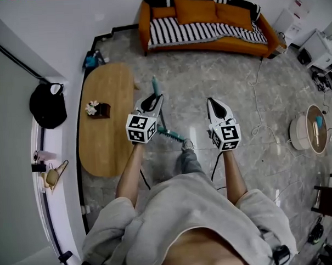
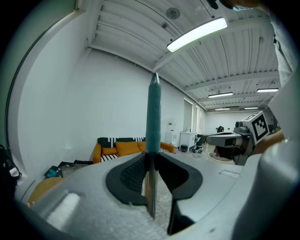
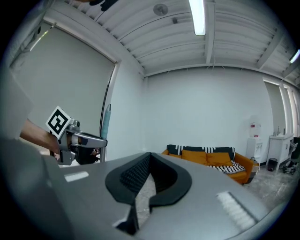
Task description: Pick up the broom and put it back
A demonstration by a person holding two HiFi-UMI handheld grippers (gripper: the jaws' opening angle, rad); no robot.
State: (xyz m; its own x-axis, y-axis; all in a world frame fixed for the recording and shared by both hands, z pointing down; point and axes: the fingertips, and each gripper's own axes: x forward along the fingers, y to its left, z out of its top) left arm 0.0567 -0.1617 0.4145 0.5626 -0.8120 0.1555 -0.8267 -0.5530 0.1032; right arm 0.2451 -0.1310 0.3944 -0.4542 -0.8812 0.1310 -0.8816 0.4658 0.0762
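Note:
The broom stands nearly upright, held off the floor. Its teal grip (image 2: 153, 115) rises above my left gripper (image 2: 151, 157), which is shut on the metal shaft (image 2: 150, 197) just under the grip. From the head view, the left gripper (image 1: 153, 100) pinches the handle, whose teal top (image 1: 154, 83) pokes past the jaws, while the teal bristle head (image 1: 170, 135) hangs below near the person's foot. My right gripper (image 1: 214, 103) hovers beside it, shut and empty. Its pads (image 3: 140, 171) meet in the right gripper view, which also shows the left gripper (image 3: 79, 140) and the broom handle (image 3: 106, 122).
An oval wooden table (image 1: 106, 82) lies left of the grippers. An orange sofa (image 1: 205, 23) stands against the far wall. A round low stand (image 1: 310, 129) and loose cables (image 1: 258, 106) are on the marble floor at the right. White desks (image 1: 321, 45) sit far right.

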